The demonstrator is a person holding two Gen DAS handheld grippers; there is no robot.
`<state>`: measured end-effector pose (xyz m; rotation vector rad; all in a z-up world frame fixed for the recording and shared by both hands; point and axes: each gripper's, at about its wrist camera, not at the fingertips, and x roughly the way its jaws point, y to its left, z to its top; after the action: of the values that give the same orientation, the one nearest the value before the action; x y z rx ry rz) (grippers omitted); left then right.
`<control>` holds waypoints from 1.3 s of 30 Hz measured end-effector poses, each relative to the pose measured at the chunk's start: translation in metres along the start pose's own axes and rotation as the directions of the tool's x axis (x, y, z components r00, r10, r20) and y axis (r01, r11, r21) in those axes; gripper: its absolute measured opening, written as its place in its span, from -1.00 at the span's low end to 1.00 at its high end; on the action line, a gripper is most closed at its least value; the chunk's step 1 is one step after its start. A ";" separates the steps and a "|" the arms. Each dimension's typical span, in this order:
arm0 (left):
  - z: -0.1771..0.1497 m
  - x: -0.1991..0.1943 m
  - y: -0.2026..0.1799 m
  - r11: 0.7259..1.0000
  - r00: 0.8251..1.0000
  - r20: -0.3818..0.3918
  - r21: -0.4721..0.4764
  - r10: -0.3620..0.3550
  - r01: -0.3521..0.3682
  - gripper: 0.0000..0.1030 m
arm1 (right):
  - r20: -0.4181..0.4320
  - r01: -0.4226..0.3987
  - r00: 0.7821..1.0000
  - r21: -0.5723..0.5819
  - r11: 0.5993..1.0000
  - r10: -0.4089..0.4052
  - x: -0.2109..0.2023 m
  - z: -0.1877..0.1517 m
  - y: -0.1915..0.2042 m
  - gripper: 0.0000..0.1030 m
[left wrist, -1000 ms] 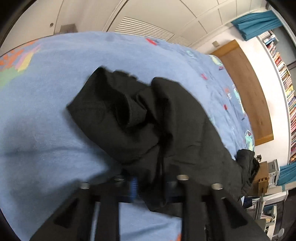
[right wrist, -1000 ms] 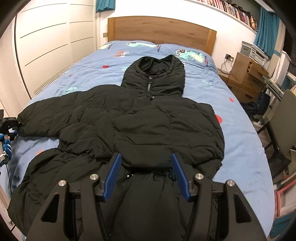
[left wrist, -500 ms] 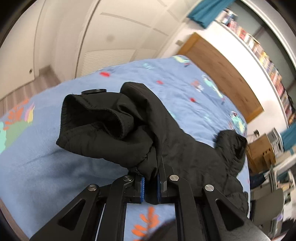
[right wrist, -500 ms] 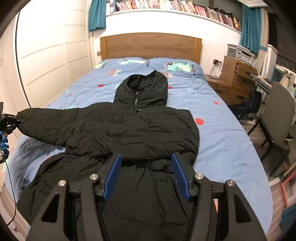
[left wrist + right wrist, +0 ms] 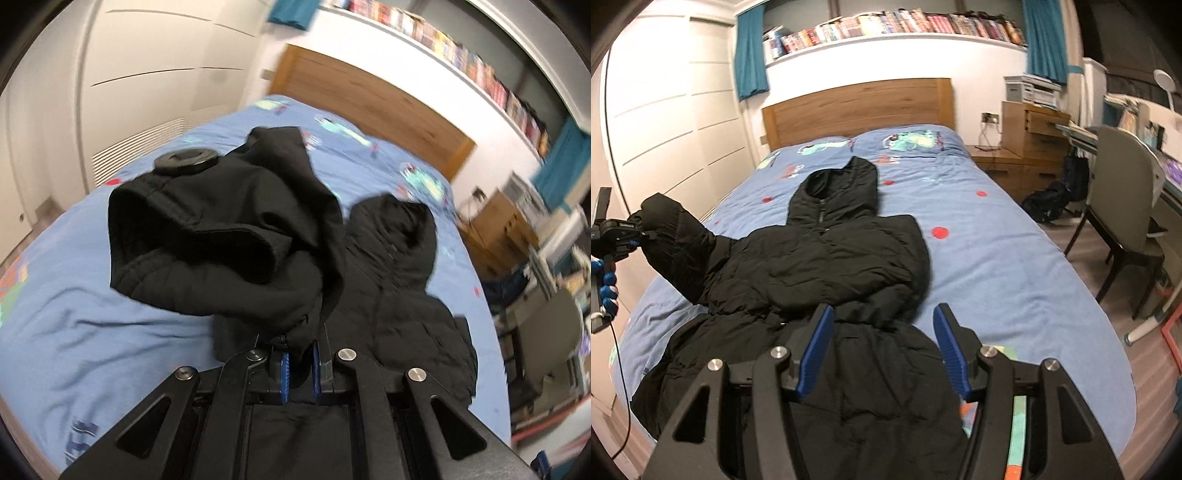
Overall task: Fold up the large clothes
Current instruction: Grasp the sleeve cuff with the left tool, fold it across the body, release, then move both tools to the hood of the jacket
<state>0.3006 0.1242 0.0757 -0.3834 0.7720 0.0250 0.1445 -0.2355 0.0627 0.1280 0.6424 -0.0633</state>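
A black hooded puffer coat point(image 5: 834, 266) lies face up on the blue bed point(image 5: 997, 258), hood towards the headboard. My left gripper point(image 5: 298, 369) is shut on the coat's left sleeve point(image 5: 221, 236) near the cuff and holds it lifted off the bed; the cuff opening faces the camera. In the right wrist view that gripper point(image 5: 631, 238) shows at the far left with the raised sleeve point(image 5: 676, 243). My right gripper point(image 5: 882, 350) is open and empty, above the coat's waist and lower part.
A wooden headboard point(image 5: 857, 110) stands at the far end. White wardrobe doors point(image 5: 665, 129) line the left side. A nightstand point(image 5: 1030, 147), a black bag point(image 5: 1049, 201) on the floor, a grey chair point(image 5: 1123, 221) and a desk stand to the right of the bed.
My left gripper has lifted the sleeve off the bed and swung it up and inward towards the coat's body. My right gripper has drawn back and up, staying open.
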 end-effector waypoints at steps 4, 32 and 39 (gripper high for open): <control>-0.021 0.025 -0.054 0.997 0.999 -0.047 0.077 -0.017 0.020 -0.84 | 0.000 0.020 1.000 0.047 0.999 -0.020 -0.004 -0.005 -0.034 0.06; -0.109 0.017 -0.129 0.946 0.991 -0.134 0.324 0.025 0.020 0.09 | 0.003 0.017 1.000 0.127 0.992 -0.017 -0.044 -0.041 -0.088 0.06; -0.068 -0.013 -0.069 0.950 0.994 -0.043 0.303 0.099 -0.081 0.11 | -0.014 -0.080 0.997 0.054 0.995 0.081 -0.016 -0.023 -0.027 0.06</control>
<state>0.2563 0.0379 0.0629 -0.0590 0.8353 -0.0182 0.1150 -0.2583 0.0512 0.2060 0.6510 -0.0018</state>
